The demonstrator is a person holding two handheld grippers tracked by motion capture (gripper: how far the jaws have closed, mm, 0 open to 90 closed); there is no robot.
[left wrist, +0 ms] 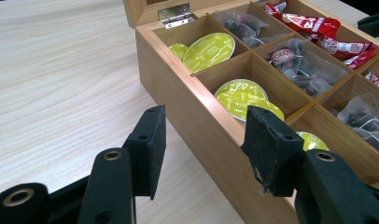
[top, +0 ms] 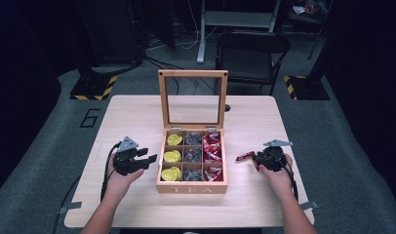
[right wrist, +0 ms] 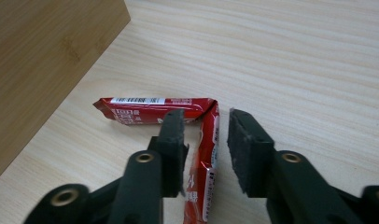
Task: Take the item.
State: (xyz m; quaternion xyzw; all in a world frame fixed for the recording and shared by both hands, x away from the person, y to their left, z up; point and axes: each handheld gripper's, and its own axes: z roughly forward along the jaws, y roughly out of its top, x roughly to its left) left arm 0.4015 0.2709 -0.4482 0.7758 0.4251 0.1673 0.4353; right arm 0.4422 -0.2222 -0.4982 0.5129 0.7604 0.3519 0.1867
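Observation:
A wooden tea box point(top: 191, 187) stands open at the table's middle, its glass lid point(top: 192, 73) upright. Its left column holds yellow pods point(left wrist: 210, 45), the middle column dark tea bags point(left wrist: 299, 65), the right column red packets point(top: 212, 146). One bent red packet point(right wrist: 150, 109) lies on the table just right of the box. My right gripper point(right wrist: 206, 123) straddles its near end, with the jaws a little apart and the pads clear of the wrapper. My left gripper point(left wrist: 204, 123) is open and empty, close beside the box's left wall point(left wrist: 187, 107).
The light wooden table point(top: 137, 112) has bare room on both sides of the box. A black folding chair point(top: 252, 48) stands behind the far edge. Cables trail from both grippers toward the near edge.

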